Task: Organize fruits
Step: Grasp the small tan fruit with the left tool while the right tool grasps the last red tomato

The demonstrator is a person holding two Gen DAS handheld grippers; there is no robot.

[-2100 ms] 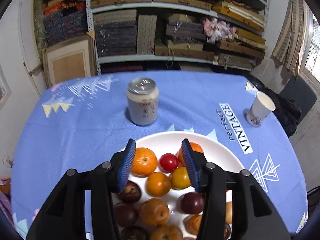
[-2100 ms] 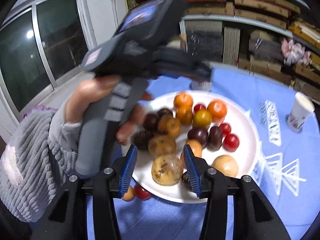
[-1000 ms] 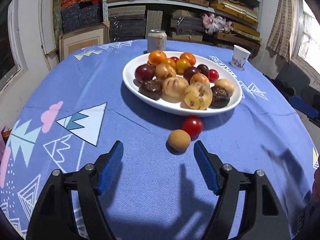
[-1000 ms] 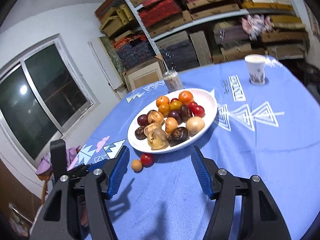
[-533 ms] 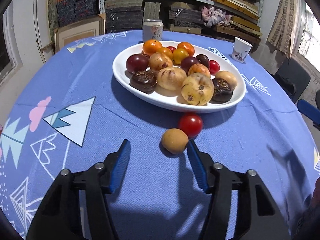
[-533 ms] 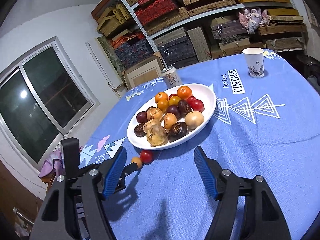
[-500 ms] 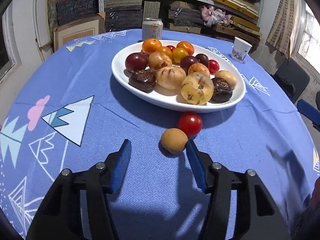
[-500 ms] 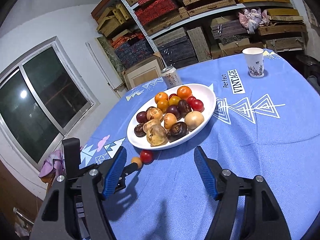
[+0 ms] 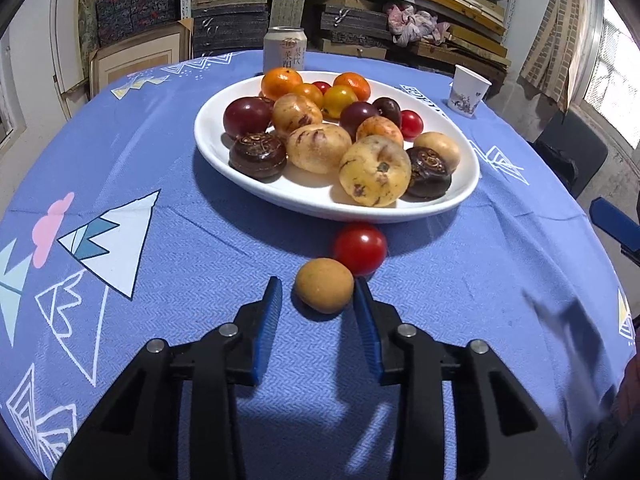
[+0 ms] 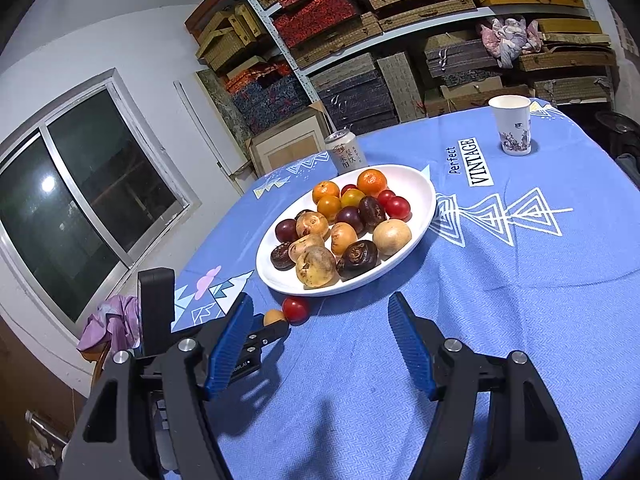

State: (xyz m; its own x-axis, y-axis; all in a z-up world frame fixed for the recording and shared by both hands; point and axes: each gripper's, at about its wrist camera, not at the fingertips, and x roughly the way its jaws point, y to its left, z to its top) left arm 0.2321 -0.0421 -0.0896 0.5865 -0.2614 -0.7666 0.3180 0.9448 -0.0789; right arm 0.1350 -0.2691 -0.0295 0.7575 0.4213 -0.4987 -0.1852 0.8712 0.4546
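Under both my tongs spreads the desk [image 9: 168,240], covered in a blue cloth printed with white triangles. Ahead of my left tongs [image 9: 317,300] sits the white plate [image 9: 208,136], heaped with fruit: oranges at its far side, dark plums and brown-speckled yellow fruit nearer me. Beyond the plate stands a drink can [image 9: 285,54], and off to the far right of it a paper cup [image 9: 466,90]. Shelves [image 10: 400,20] stacked with flat boxes fill the wall behind.

Between the plate's near rim and my left tongs lie two loose pieces on the cloth. A red tomato [image 9: 360,249] rests just below the rim, touching or nearly touching the small tan fruit [image 9: 324,285] in front of it. That tan fruit sits between the tips of my left tongs, whose jaws have just been closing around it. The right pad is at its side, perhaps touching; a sliver of cloth shows between the fruit and the left pad, so I have no grip on it yet.

My right tongs [image 10: 320,336] hang over bare cloth on the near side of the plate, jaws spread wide with nothing between them. From there I see my left tongs low at the left, pointing at the tan fruit [image 10: 274,317] and tomato [image 10: 296,309].
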